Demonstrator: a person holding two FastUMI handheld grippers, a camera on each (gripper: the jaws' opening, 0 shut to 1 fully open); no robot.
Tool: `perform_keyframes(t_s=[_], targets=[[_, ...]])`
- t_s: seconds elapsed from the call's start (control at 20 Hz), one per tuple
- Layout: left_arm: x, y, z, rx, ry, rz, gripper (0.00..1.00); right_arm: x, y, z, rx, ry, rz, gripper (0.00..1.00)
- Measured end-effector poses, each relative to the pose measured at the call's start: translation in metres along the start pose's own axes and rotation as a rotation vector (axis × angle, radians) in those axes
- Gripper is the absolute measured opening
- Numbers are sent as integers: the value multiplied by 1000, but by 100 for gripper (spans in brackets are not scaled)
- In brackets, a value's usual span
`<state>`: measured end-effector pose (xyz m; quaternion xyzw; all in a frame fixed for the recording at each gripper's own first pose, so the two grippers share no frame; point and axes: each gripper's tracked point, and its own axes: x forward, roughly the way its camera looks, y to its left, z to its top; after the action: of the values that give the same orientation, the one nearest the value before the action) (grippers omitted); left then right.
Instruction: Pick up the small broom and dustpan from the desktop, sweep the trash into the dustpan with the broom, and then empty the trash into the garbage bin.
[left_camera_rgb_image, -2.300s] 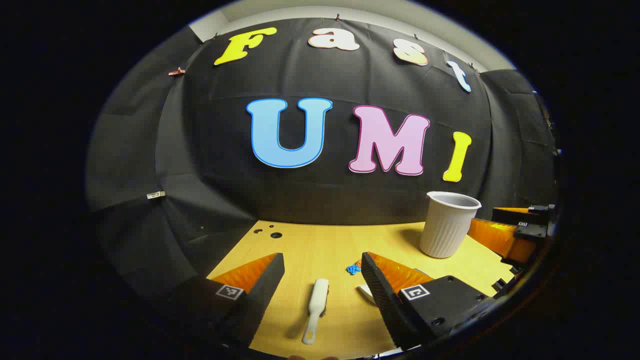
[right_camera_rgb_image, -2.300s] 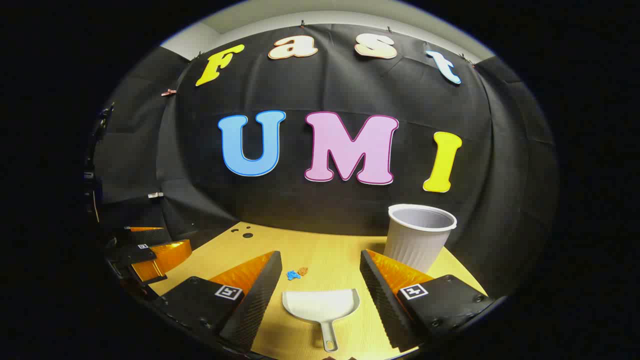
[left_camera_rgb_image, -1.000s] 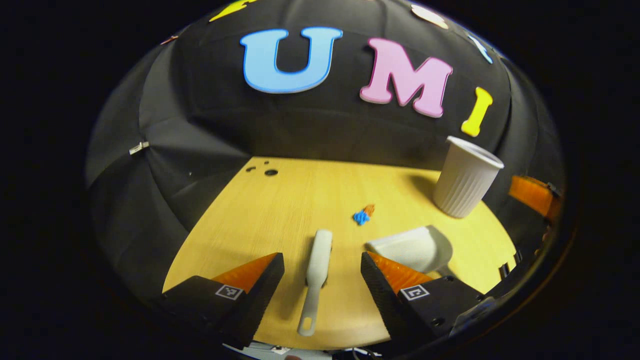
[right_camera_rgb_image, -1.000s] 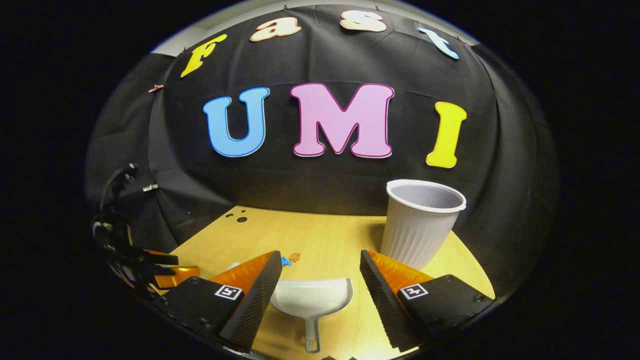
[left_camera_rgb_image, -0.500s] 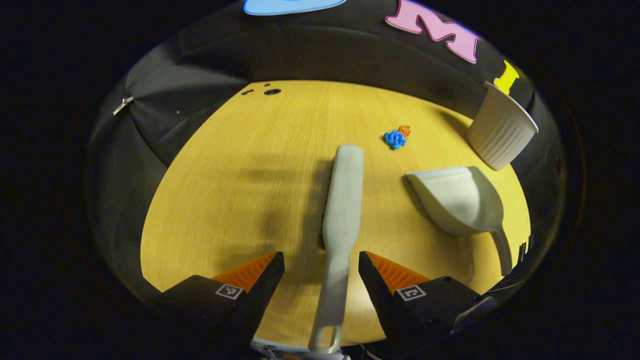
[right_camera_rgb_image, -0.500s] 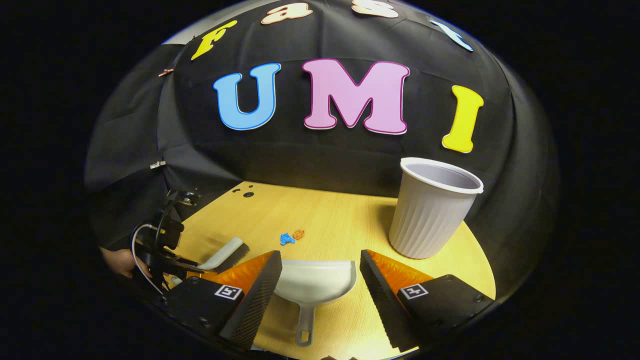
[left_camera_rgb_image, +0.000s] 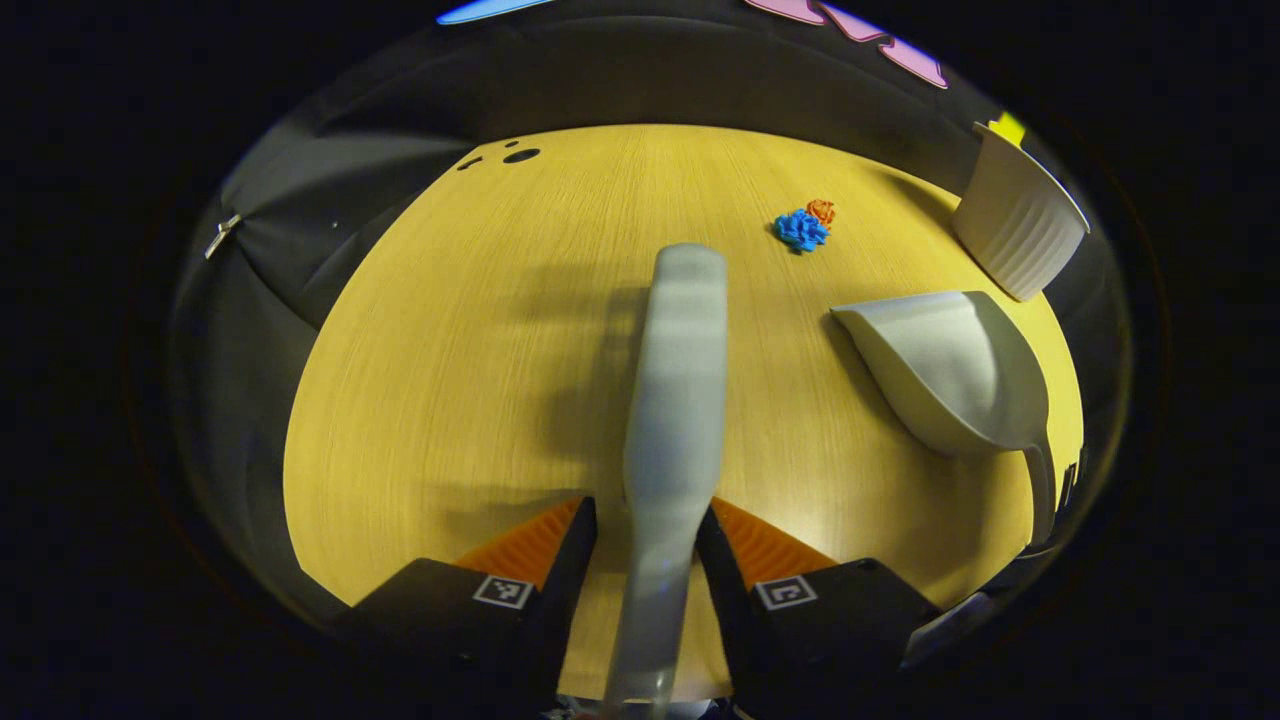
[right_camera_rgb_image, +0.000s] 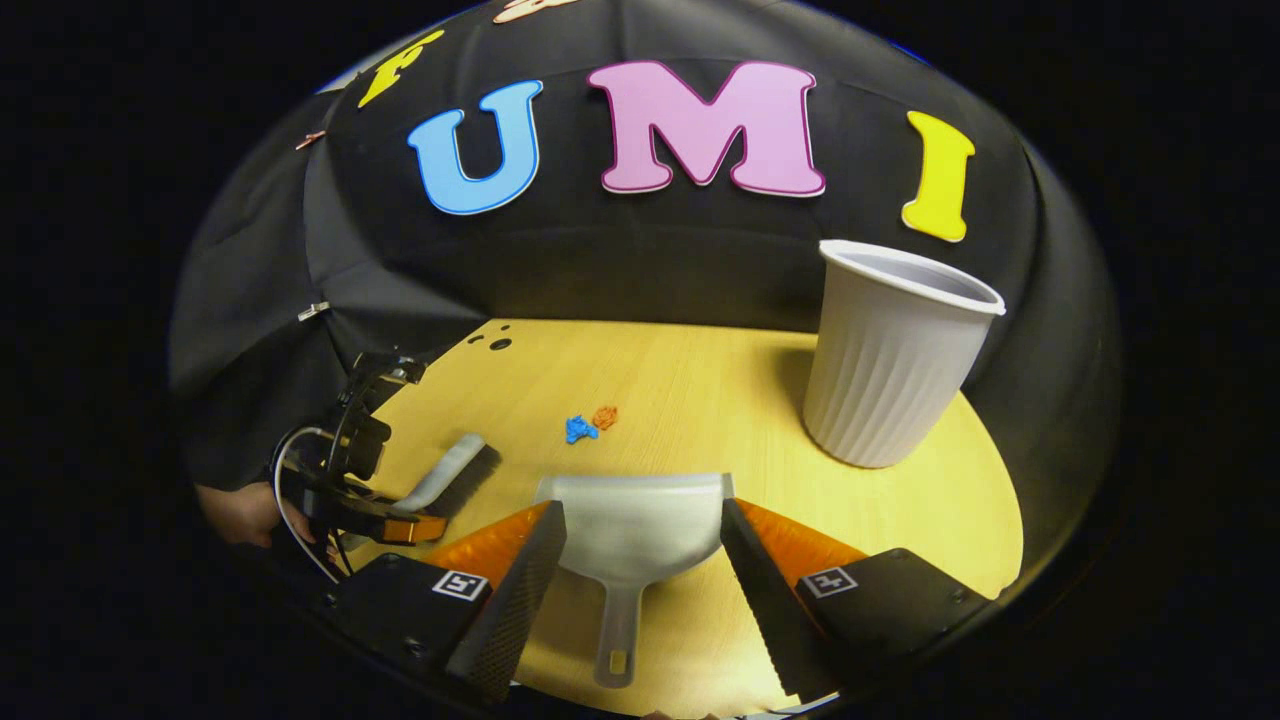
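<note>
The small white broom (left_camera_rgb_image: 675, 380) runs forward from my left gripper (left_camera_rgb_image: 646, 508), whose fingers are shut on its handle. In the right gripper view the broom (right_camera_rgb_image: 445, 475) lies low over the desk at the left, with the left gripper (right_camera_rgb_image: 385, 525) on its handle. The white dustpan (right_camera_rgb_image: 635, 525) rests on the desk between the fingers of my open right gripper (right_camera_rgb_image: 641, 506), its handle (right_camera_rgb_image: 615, 640) pointing back toward me and untouched. Blue and orange trash scraps (right_camera_rgb_image: 588, 425) lie just beyond the pan. In the left gripper view the dustpan (left_camera_rgb_image: 950, 365) and the trash (left_camera_rgb_image: 803, 228) sit to the right.
The white ribbed garbage bin (right_camera_rgb_image: 890, 350) stands upright at the desk's back right, close to the black cloth wall; it also appears as the bin (left_camera_rgb_image: 1015, 240). A hand (right_camera_rgb_image: 235, 515) holds the left gripper. Small holes (right_camera_rgb_image: 490, 343) mark the wooden desk (right_camera_rgb_image: 700, 390) at its far left corner.
My left gripper came down over the broom and its fingers closed on the handle. My right gripper moved forward and tilted down, so the dustpan now sits between its open fingers.
</note>
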<state>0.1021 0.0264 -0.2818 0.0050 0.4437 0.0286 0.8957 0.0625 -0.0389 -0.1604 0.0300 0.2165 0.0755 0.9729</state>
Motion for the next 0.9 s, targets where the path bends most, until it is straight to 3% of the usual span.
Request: perform_keyframes(t_s=[0.3,0.9], targets=[[-1,-9,2,12,-20,12,31,12,1,-19,30,84,28,97],[-24,-2,15,-48,-137,33,25,25,1,-60,74,251,51,99]])
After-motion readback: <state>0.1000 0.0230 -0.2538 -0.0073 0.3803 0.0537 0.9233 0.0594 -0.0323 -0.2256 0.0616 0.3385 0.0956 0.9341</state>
